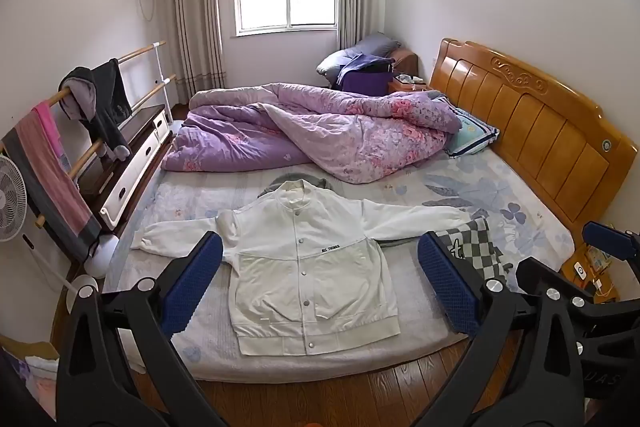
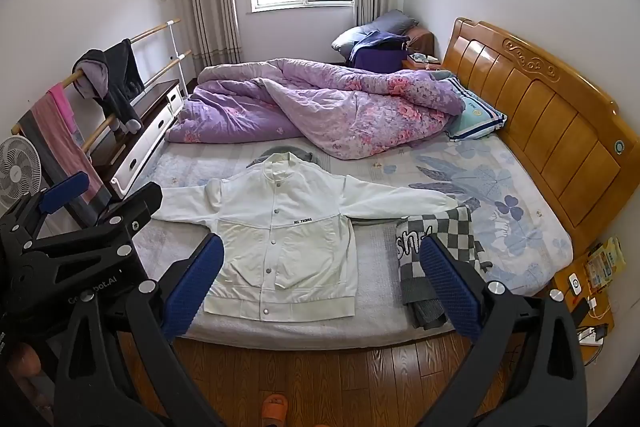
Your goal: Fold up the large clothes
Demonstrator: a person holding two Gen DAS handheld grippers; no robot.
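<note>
Both tools hover back from the bed edge, left gripper [image 1: 318, 285] and right gripper [image 2: 322, 281] spread wide, holding nothing. The white jacket [image 1: 308, 267] lies flat, front up, sleeves out, near the mattress [image 1: 400, 351] edge, likely laid out for easy folding. Beside its right sleeve sits a checked garment [image 2: 436, 247], possibly already folded; hard to say.
</note>
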